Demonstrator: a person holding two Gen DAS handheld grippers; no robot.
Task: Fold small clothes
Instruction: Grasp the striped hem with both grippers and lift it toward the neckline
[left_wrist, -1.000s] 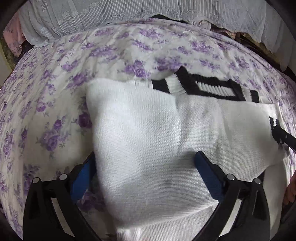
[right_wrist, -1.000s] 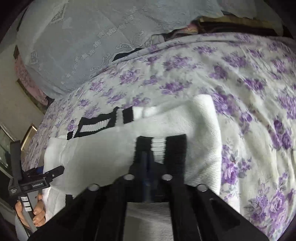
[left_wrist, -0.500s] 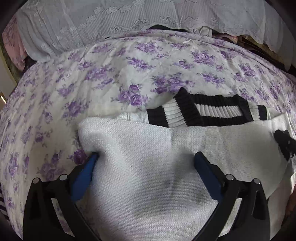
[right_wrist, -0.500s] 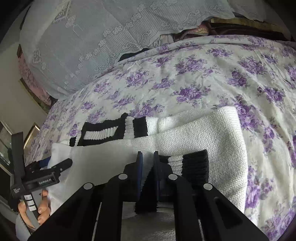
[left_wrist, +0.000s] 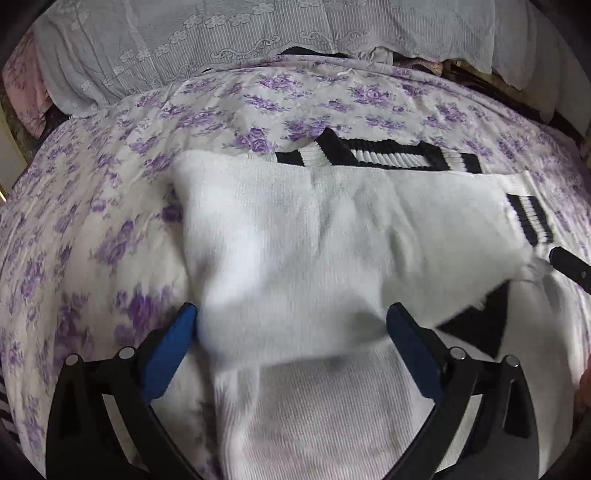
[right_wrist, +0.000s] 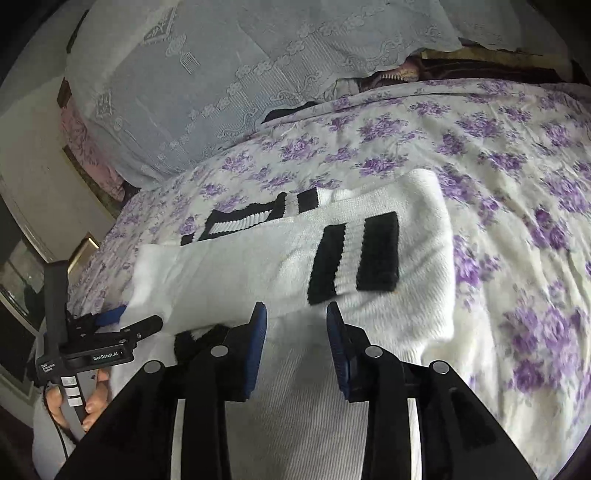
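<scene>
A white knitted sweater with black-striped ribbed trim (left_wrist: 332, 240) is being shown lying on a bedspread printed with purple flowers (left_wrist: 110, 184), roughly at the middle of the bed and near the cameras. Its sleeves are seen folded across the body: in the right wrist view a black-and-white striped cuff (right_wrist: 354, 254) is lying flat on top of the white knit, and a striped collar band (right_wrist: 251, 218) is showing at the far edge. In the left wrist view, part of the white knit is seen blurred. The left gripper (left_wrist: 291, 332) is being held with its blue-padded jaws standing wide apart, the white fabric lying between them and the pads not pressing on it. The right gripper (right_wrist: 297, 332) is being opened; its blue pads (right_wrist: 258, 343) are parted by a narrow gap, only the flat ribbed lower part of the sweater is visible between them, and the cuff is lying just beyond the fingertips, apart from them. In the right wrist view the left gripper is also seen at the far left, its black handle being clasped by a person's hand (right_wrist: 92, 402). A pale lace-patterned cover (right_wrist: 240, 81) is seen draped over a heap at the far end of the bed.
</scene>
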